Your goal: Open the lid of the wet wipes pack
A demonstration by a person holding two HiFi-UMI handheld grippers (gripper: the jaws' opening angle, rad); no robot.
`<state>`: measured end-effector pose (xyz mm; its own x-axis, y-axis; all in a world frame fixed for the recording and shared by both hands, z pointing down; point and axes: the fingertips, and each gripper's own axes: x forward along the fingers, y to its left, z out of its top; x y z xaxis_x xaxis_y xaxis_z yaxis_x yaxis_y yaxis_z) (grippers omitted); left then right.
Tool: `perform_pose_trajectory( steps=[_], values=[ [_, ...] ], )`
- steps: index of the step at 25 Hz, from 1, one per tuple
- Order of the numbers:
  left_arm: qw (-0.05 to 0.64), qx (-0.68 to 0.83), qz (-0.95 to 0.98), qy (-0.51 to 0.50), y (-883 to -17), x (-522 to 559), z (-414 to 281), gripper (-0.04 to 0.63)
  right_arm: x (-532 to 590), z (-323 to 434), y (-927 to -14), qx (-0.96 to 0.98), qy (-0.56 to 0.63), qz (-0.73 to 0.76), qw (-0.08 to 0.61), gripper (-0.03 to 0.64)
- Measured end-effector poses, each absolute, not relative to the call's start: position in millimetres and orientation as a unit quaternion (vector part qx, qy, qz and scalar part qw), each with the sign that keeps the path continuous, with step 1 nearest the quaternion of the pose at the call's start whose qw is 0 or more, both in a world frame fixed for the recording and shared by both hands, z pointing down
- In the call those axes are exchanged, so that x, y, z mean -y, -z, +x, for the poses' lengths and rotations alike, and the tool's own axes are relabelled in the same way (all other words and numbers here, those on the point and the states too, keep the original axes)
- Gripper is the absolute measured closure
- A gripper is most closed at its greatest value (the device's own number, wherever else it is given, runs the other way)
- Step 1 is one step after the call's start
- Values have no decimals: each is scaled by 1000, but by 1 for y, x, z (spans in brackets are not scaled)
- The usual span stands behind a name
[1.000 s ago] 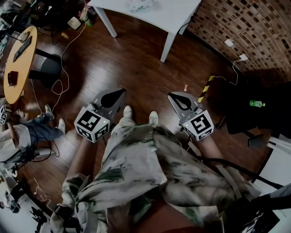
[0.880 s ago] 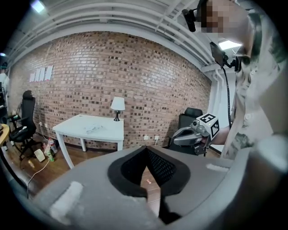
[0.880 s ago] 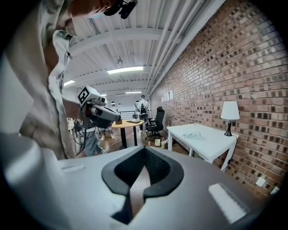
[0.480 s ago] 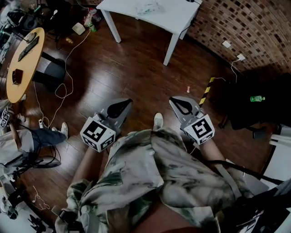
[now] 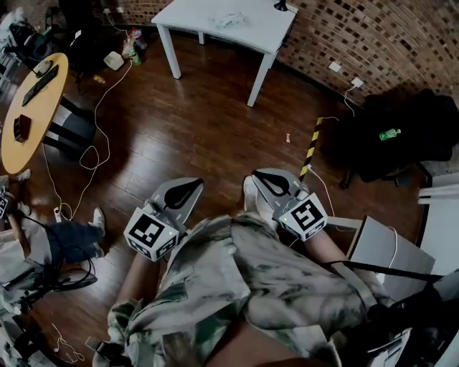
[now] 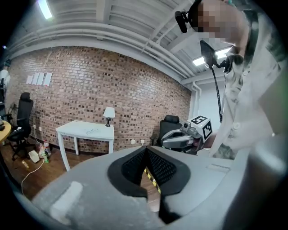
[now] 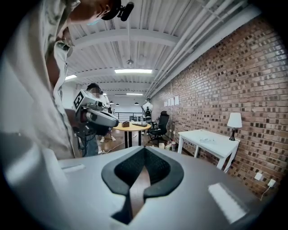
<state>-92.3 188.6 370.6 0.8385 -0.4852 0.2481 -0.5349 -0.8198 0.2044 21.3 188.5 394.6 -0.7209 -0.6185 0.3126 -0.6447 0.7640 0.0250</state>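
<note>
- The dark wooden floor [image 5: 201, 136] fills most of the head view, with a brick wall [image 5: 387, 43] along its far edge.
- A white bench [image 5: 193, 16] stands against that wall, well apart from the person.
- The left gripper [image 5: 192, 185] and the right gripper [image 5: 259, 178] are held low in front of the person's body, side by side over the floor and pointing towards the bench.
- Each gripper's view shows its fingers closed tip to tip, with nothing between them.
- The wet wipes pack [image 5: 229, 20] lies on the bench top, far from both grippers.
- A small lamp [image 6: 108, 113] stands at the bench's wall-side end.
</note>
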Motion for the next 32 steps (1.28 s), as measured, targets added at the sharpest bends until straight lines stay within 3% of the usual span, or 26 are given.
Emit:
perform_pose_trajectory(
  steps=[9, 32],
  values=[
    [132, 214, 964, -86, -364, -254, -134, 594, -269, -42, -390, 914, -65, 368, 159, 609],
    [100, 138, 983, -65, -324, -307, -90, 594, -321, -33, -353, 908, -25, 398, 131, 609]
  ],
)
